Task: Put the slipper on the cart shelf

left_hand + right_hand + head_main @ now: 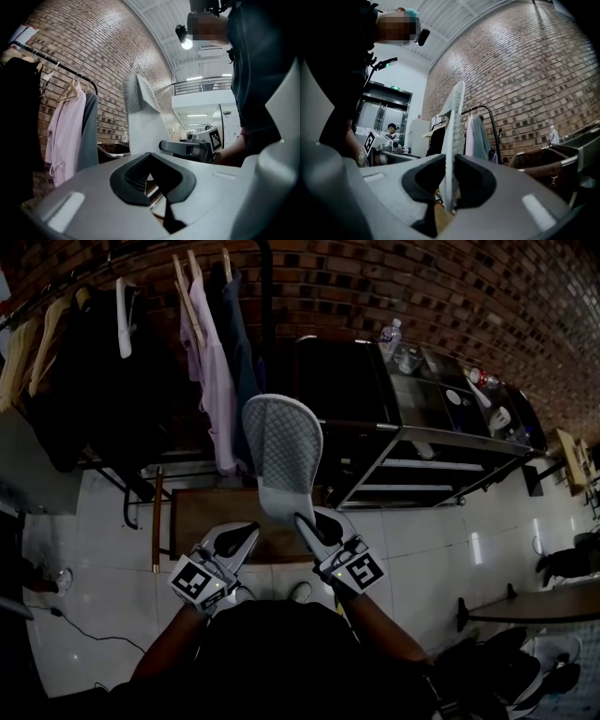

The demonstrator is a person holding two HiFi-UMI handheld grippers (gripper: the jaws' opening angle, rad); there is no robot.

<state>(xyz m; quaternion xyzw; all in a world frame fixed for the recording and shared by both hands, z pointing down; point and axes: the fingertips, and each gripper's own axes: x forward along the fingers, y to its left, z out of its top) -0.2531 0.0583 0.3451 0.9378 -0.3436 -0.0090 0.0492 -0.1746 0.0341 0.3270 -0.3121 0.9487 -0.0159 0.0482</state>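
My right gripper [305, 519] is shut on the heel end of a white slipper [281, 451] and holds it upright, its quilted sole facing me. In the right gripper view the slipper [454, 136] stands edge-on, clamped between the dark pads of the right gripper [449, 173]. My left gripper [246, 532] is just left of it, level with the right one, shut and holding nothing. In the left gripper view, the slipper [143, 122] rises beyond the left gripper [150, 164]. The metal cart [441, 435] with its shelves stands ahead and to the right.
A clothes rack with hanging garments [216, 362] lines the brick wall ahead on the left. A low wooden board [211, 517] lies on the tiled floor below the grippers. Bottles and jars [403, 352] sit on the cart's top. A table edge [534, 604] juts in at the right.
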